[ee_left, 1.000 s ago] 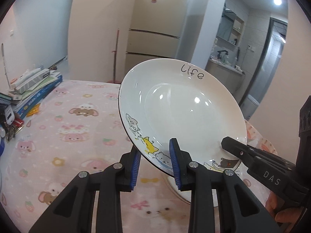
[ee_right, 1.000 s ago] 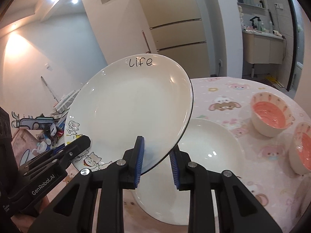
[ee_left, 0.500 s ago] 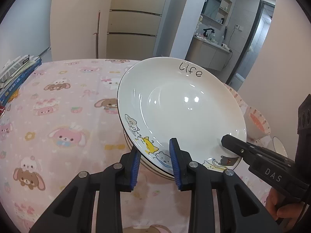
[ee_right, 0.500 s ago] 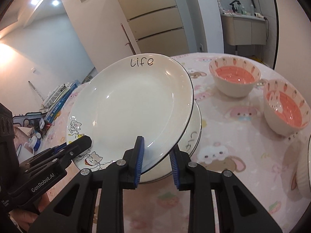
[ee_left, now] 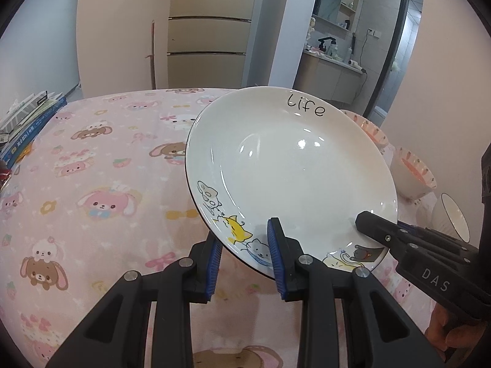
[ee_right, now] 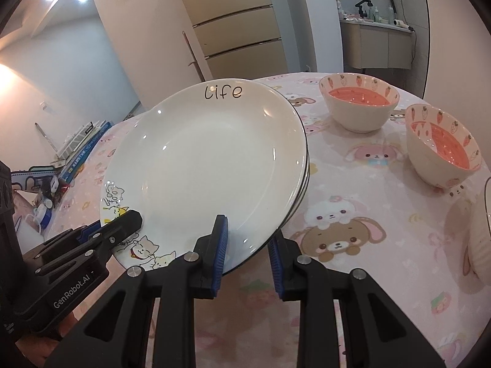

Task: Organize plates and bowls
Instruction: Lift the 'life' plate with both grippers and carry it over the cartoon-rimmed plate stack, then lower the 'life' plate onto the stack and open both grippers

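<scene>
While both claws grip its near edge, a large white plate hangs tilted over a round bench covered in a pink cloth printed with cartoon rabbits. The bench fills the lower part of both wrist views. In the right wrist view, more plate rims show just under the held plate's edge at 3 o'clock, so a stack seems to lie beneath it; whether the plates touch cannot be told.

The plate is glazed and glossy, with the word "life" on its far rim at 12 o'clock and small cartoon cats along its near rim at 7 o'clock. It is judged stiff, fairly heavy, slick and breakable, so the flat rim is the sensible place to hold, one claw on each side of the near edge.

Two white bowls with pink insides stand to the right: one bowl at 1 o'clock, the other bowl at 3 o'clock, well apart from the plate.

Books lie at the bench's far left edge, at 9 o'clock.

The left claw is narrowly parted, its blue pads clamped on the plate's rim at 6 o'clock. The right claw is likewise closed on the rim, pinching it from above and below.
</scene>
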`<state>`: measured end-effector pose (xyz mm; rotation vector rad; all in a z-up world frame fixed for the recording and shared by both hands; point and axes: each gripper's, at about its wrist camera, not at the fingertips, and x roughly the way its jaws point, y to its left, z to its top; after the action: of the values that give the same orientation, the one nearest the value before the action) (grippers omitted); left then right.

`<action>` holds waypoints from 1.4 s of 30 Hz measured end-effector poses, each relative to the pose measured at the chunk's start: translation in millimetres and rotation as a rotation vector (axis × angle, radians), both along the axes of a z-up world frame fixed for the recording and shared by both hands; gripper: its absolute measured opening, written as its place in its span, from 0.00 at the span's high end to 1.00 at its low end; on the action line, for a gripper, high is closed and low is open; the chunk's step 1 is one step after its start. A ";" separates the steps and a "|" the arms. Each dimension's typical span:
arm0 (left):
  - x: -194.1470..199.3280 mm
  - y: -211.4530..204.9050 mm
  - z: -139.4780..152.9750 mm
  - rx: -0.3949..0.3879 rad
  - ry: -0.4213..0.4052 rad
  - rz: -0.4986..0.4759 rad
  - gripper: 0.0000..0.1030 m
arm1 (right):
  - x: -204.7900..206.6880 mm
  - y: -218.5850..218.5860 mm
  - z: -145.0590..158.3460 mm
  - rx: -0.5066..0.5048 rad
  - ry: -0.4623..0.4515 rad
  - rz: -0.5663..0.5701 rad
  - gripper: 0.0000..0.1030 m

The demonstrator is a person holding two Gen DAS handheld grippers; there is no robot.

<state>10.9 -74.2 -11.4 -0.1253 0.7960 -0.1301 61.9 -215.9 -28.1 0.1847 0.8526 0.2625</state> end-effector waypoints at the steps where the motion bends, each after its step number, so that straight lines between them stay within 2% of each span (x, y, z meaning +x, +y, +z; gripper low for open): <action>1: 0.2 -0.9 -1.1 0.001 0.003 -0.002 0.69 | -1.1 0.3 -0.3 -0.005 -0.002 -0.005 0.76; 12: 8.6 -9.1 -2.9 0.039 -0.025 -0.005 0.69 | 3.2 -3.9 -4.0 -0.005 -0.008 -0.041 0.76; 22: 22.6 -9.8 -4.9 0.045 -0.033 0.002 0.68 | 19.9 -6.8 -7.8 -0.005 0.038 -0.051 0.74; 29: 30.3 -11.0 -10.4 0.044 -0.038 -0.006 0.68 | 20.2 -6.3 -9.1 -0.008 0.029 -0.057 0.74; 34: 36.1 -14.0 -12.4 0.065 -0.031 -0.008 0.68 | 20.4 -3.4 -9.2 -0.023 0.021 -0.064 0.73; 38: 39.8 -19.0 -14.0 0.111 -0.027 -0.010 0.68 | 19.4 -2.0 -9.4 -0.042 0.006 -0.063 0.72; 42: 44.6 -18.2 -14.8 0.113 -0.013 -0.018 0.68 | 19.3 -3.3 -8.4 -0.043 -0.002 -0.067 0.71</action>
<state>55.5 -92.4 -26.3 -0.0099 0.7898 -0.1028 81.2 -219.2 -36.5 0.1726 0.8479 0.1814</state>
